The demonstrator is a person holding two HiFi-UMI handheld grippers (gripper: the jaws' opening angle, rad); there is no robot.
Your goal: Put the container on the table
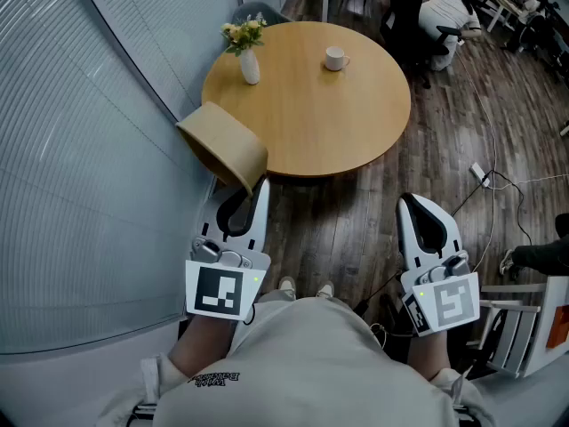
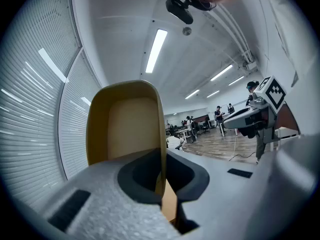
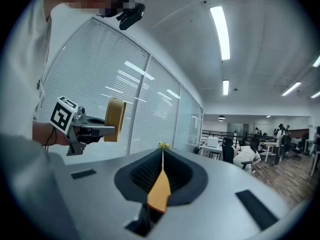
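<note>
A tan, tub-shaped container (image 1: 220,140) hangs tilted in the air at the near left edge of the round wooden table (image 1: 311,118). My left gripper (image 1: 252,185) is shut on its rim. In the left gripper view the container (image 2: 125,124) rises right in front of the jaws, its wall pinched between them. My right gripper (image 1: 416,201) is shut and holds nothing, low over the floor to the right of the table. From the right gripper view the container (image 3: 114,119) shows at the left, side on.
On the table stand a white vase with flowers (image 1: 248,60) and a white cup (image 1: 335,58). A glass wall with blinds (image 1: 80,132) runs along the left. Cables (image 1: 484,176) lie on the wood floor; a seated person (image 1: 444,7) is beyond the table.
</note>
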